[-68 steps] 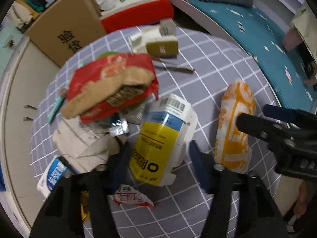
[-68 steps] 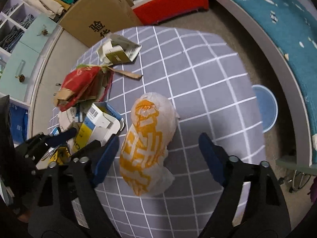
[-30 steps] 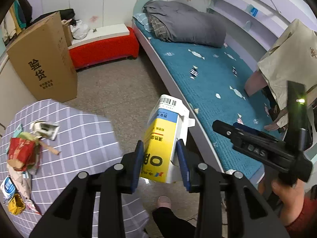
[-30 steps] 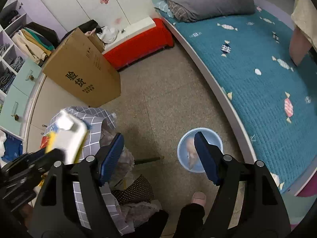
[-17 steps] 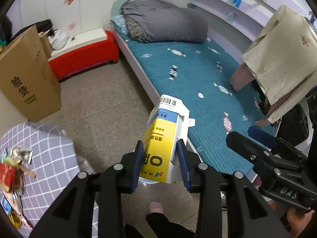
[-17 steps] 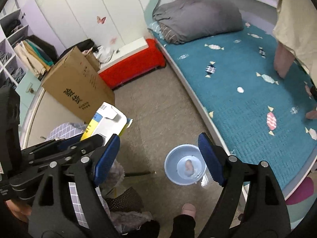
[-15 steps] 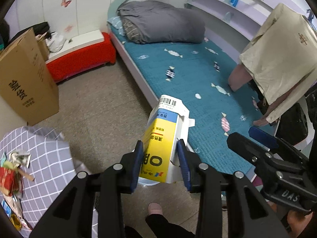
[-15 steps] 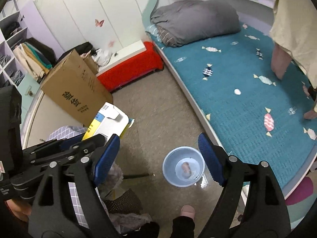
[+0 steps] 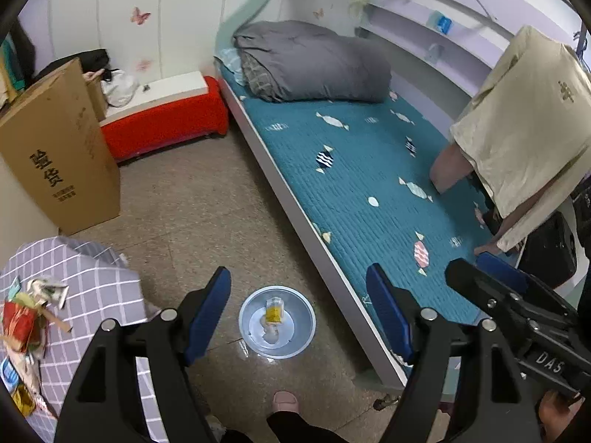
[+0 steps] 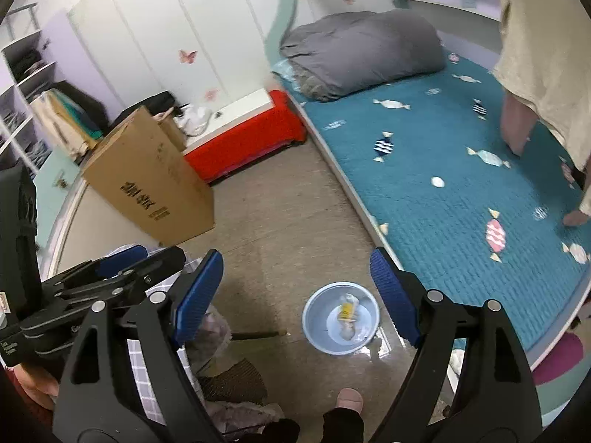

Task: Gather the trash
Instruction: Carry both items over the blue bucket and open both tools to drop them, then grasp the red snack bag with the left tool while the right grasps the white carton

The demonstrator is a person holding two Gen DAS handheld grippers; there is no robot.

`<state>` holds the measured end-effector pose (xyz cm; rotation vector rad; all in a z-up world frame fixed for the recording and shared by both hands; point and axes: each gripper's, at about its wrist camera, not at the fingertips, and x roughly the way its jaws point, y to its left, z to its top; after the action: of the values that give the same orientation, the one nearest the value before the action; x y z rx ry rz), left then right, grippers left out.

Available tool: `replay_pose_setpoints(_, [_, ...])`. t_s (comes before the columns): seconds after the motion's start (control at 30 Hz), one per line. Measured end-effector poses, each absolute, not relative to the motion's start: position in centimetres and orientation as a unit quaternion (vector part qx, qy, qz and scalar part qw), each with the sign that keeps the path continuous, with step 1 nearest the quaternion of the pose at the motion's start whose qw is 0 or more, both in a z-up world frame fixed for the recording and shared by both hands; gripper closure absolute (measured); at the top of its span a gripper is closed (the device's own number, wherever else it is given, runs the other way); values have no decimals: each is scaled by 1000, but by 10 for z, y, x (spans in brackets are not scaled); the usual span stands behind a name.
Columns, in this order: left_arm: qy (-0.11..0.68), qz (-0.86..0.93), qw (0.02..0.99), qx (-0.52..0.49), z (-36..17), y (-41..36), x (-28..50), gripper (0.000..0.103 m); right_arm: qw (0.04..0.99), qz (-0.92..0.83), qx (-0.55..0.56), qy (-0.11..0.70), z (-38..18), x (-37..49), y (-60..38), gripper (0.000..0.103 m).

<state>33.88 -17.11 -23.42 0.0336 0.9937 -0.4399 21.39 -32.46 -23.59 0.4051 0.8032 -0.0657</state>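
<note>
A pale blue basin (image 9: 297,308) (image 10: 317,319) stands on the floor beside the bed. The yellow and white carton (image 9: 274,311) (image 10: 347,310) lies inside it, next to a crumpled wrapper (image 9: 269,336) (image 10: 349,329). High above the basin, my left gripper (image 9: 295,277) (image 10: 159,253) has its jaws opening wide, with nothing between them. My right gripper (image 10: 295,258) (image 9: 469,264) hangs open beside it, also above the basin and holding nothing. More trash (image 9: 20,326) lies heaped on the checked table (image 9: 96,295) at the lower left.
A tall cardboard box (image 9: 55,155) and a red bench (image 9: 166,129) stand at the back. The teal bed (image 9: 369,184) runs along the right, close to the basin. A person's foot (image 9: 284,402) is on the floor just below the basin.
The left jaws have spread and let go of the carton, which now lies in the basin. Both grippers drifted slightly over the floor.
</note>
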Motion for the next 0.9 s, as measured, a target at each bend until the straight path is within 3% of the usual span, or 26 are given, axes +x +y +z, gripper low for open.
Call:
replay_pose_setpoints(0.47, [447,-38,892,-62,-192,-22,272,29,893,173,124,397,-205,232,-179,20])
replay_pose_setpoints(0.9, [451,61,878,-148,-192,135,241,28,870,255,81,415,-210,243,-40,20])
